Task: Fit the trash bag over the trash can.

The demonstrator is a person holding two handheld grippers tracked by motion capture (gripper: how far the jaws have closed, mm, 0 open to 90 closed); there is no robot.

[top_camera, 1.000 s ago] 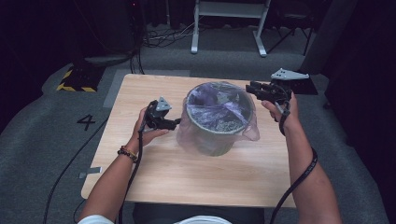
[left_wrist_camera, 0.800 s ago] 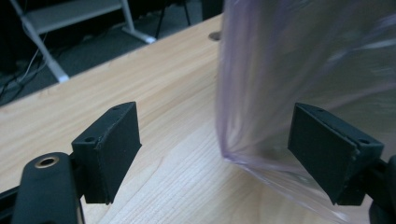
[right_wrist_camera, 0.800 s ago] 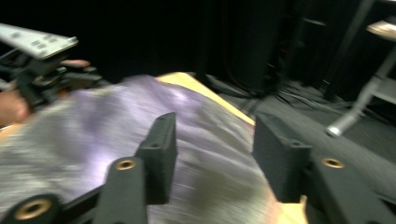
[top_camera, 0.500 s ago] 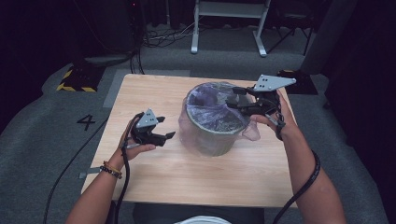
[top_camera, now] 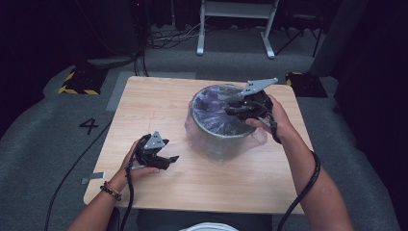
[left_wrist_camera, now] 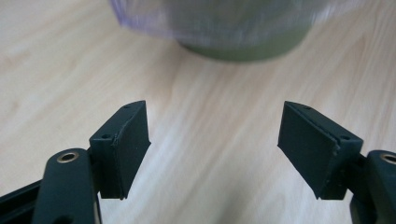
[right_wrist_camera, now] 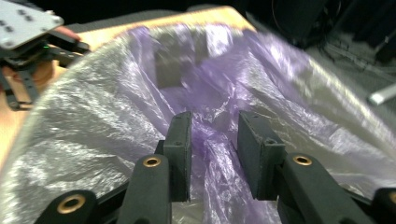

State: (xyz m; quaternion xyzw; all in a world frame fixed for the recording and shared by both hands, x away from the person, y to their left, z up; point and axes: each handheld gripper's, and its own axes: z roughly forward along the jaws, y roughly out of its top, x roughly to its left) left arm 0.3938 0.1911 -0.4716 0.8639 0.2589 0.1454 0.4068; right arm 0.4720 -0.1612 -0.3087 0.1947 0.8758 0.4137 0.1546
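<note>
While my left gripper (top_camera: 166, 160) hangs spread and empty over the table (top_camera: 144, 103), my right gripper's (right_wrist_camera: 214, 140) jaws, just narrowing, bunch the purple liner (right_wrist_camera: 205, 100) already draped over the bin (top_camera: 221, 139), tucking left.

Bare desk (top_camera: 159, 103) lay open on the left side and along the near edge, giving free passage. The bucket (top_camera: 219, 139), draped in a purple bag (top_camera: 216, 108), blocked the middle right, nearly reaching the desk's right edge.
</note>
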